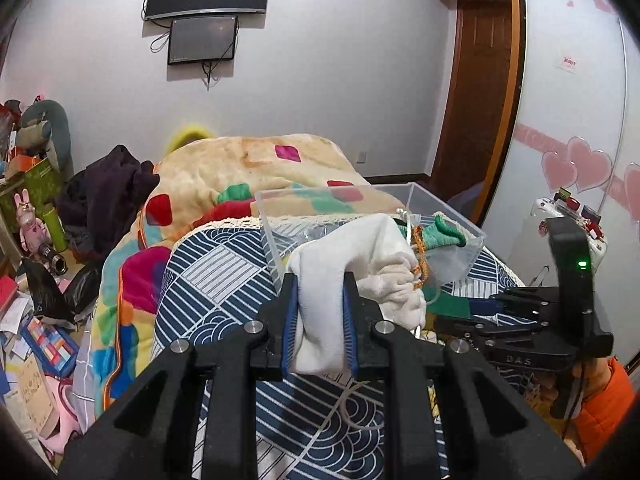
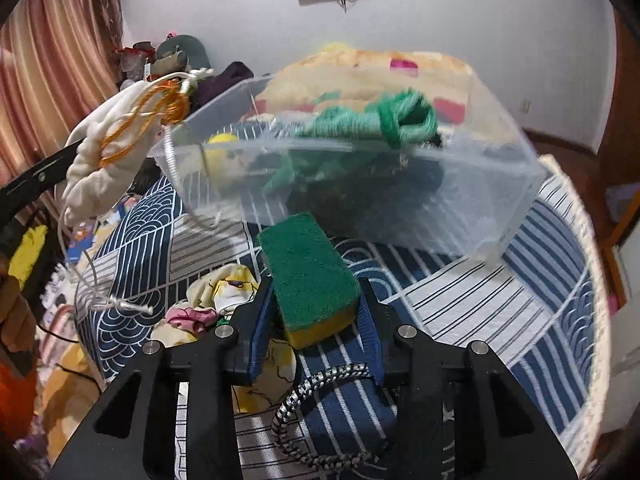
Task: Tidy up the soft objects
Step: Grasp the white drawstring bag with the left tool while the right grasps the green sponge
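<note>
**Two soft items held over the bed, one clear bin waiting**

A white drawstring pouch point(image 1: 352, 264), limp and likely light, hung pinched at its bunched middle in the left gripper point(image 1: 319, 320), just short of the clear plastic bin point(image 2: 516, 184) at 12 o'clock. The right gripper point(image 2: 316, 312) was clamped on one green-and-yellow sponge point(image 2: 310, 276), springy and best squeezed across its sides. The bin held one green knitted piece point(image 2: 384, 120) and a yellow object; two small cloths lay at 9 o'clock on the patterned bedspread point(image 2: 460, 300).
</note>
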{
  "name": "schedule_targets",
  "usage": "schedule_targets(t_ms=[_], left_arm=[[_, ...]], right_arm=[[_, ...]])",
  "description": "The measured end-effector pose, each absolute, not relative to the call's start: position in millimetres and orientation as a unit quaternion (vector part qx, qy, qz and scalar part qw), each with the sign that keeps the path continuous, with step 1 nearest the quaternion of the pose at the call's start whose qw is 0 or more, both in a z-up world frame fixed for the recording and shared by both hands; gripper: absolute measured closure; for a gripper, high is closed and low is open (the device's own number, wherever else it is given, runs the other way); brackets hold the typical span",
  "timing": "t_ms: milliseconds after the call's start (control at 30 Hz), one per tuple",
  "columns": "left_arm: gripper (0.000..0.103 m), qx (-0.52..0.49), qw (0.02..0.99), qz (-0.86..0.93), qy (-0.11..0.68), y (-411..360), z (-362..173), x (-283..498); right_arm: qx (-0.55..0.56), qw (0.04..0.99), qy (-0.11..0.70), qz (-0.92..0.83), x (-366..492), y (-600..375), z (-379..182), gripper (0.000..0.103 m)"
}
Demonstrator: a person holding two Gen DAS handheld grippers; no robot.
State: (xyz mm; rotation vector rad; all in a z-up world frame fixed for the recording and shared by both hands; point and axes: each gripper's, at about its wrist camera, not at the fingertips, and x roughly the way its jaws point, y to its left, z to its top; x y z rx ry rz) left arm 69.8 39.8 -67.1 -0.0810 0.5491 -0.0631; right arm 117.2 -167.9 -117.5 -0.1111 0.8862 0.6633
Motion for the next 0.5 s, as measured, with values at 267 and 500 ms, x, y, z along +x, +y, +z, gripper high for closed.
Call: schedule_targets(t_ms=[267, 500], left_arm=[[0.083, -0.046, 0.965, -0.026, 0.257, 41, -54, 77], [0.083, -0.047, 0.971, -0.026, 0.233, 39, -35, 90]], right_arm=[[-0.045, 0.868, 0.371, 0.327, 103, -178, -81, 0.068], [-0.032, 0.9, 0.304, 0.31, 102, -187, -36, 0.068]])
